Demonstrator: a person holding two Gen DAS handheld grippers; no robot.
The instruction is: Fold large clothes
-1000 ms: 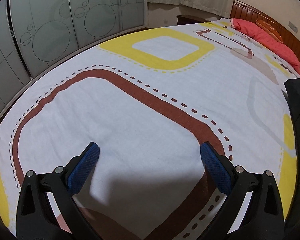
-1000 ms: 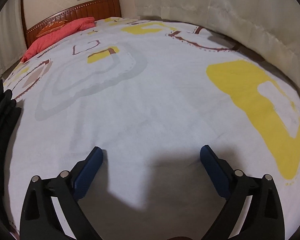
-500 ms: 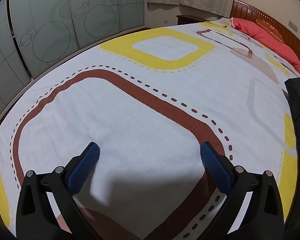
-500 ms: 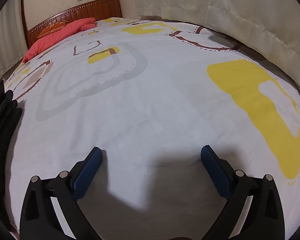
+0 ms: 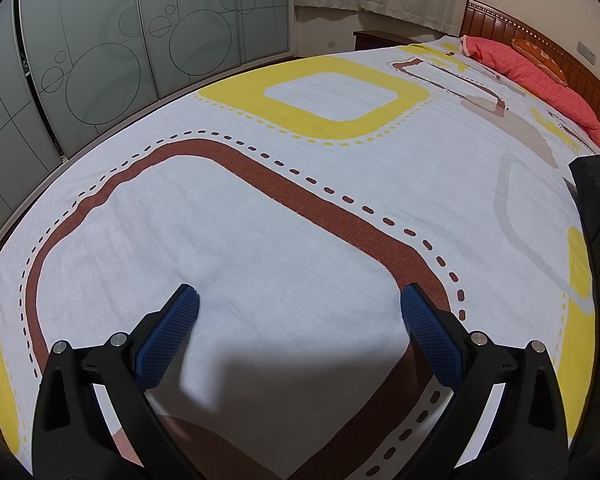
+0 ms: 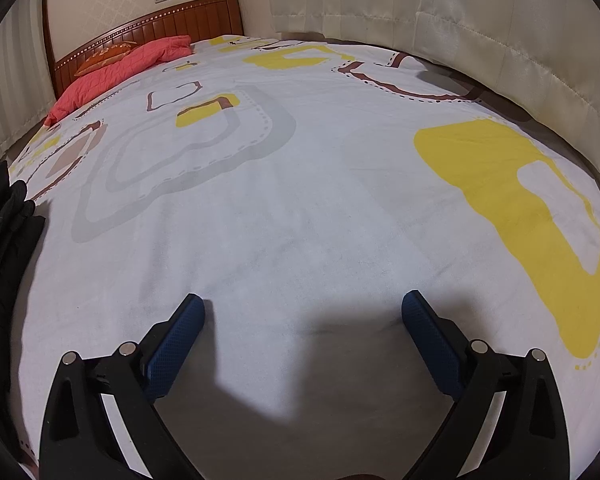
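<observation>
Risk: the dark garment (image 6: 0, 240) lies between the two views, at the near edge of the bed (image 5: 300, 220); reaching blind, a hand-held gripper may pinch the printed bedspread as well.
Garment look: black, bunched, layered folds, mostly out of frame.
Left hand-held gripper (image 5: 300, 312): jaws wide apart, empty.
Right hand-held gripper (image 6: 303, 316): jaws wide apart, empty, above bare bedspread.

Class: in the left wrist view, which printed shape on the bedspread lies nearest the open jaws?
The brown rounded band with dashed edging; its curve passes right beside the jaws, while the yellow square sits farther off.
</observation>
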